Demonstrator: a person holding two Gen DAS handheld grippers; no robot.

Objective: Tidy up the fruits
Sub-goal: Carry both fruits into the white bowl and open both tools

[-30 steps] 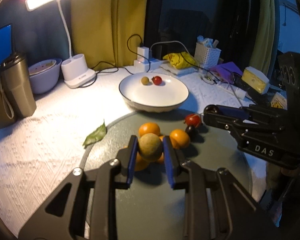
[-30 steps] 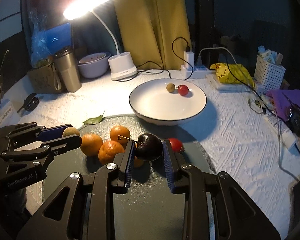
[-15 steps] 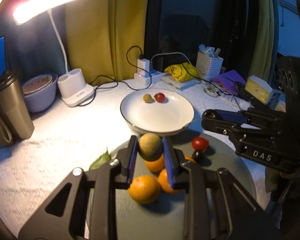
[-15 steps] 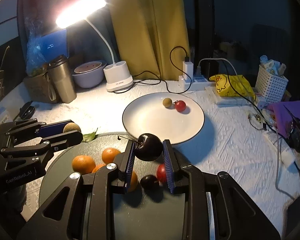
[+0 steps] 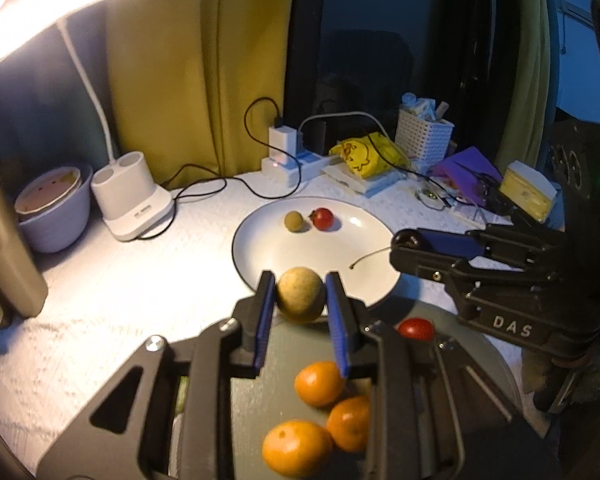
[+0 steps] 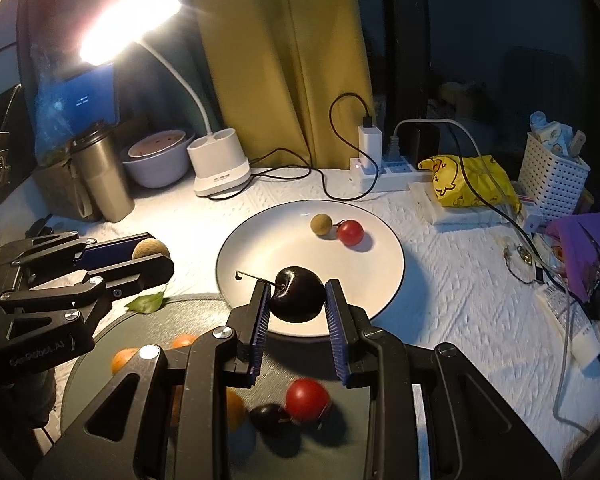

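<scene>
My left gripper [image 5: 300, 300] is shut on a tan longan [image 5: 300, 294], held above the near rim of the white plate [image 5: 364, 248]. My right gripper [image 6: 296, 300] is shut on a dark cherry [image 6: 298, 294] with a stem, also above the plate's [image 6: 268, 248] near rim. The plate holds a small longan [image 6: 321, 224] and a red cherry tomato [image 6: 350, 232]. On the dark round tray [image 5: 276, 396] lie three oranges [image 5: 319, 383], a red tomato [image 6: 307, 399] and a dark cherry [image 6: 269, 416]. The left gripper also shows in the right wrist view [image 6: 156, 258].
A white desk lamp base [image 6: 218, 166], a steel tumbler [image 6: 100, 176] and a bowl [image 6: 158, 160] stand at the back left. A power strip with cables [image 6: 380, 168], a yellow bag [image 6: 468, 184], a white basket [image 6: 552, 176] and purple clutter [image 6: 580, 248] lie right. A leaf [image 6: 146, 302] lies beside the tray.
Both grippers have risen and moved forward from the tray toward the plate, each still holding its fruit. The oranges and tomato on the tray have dropped below them.
</scene>
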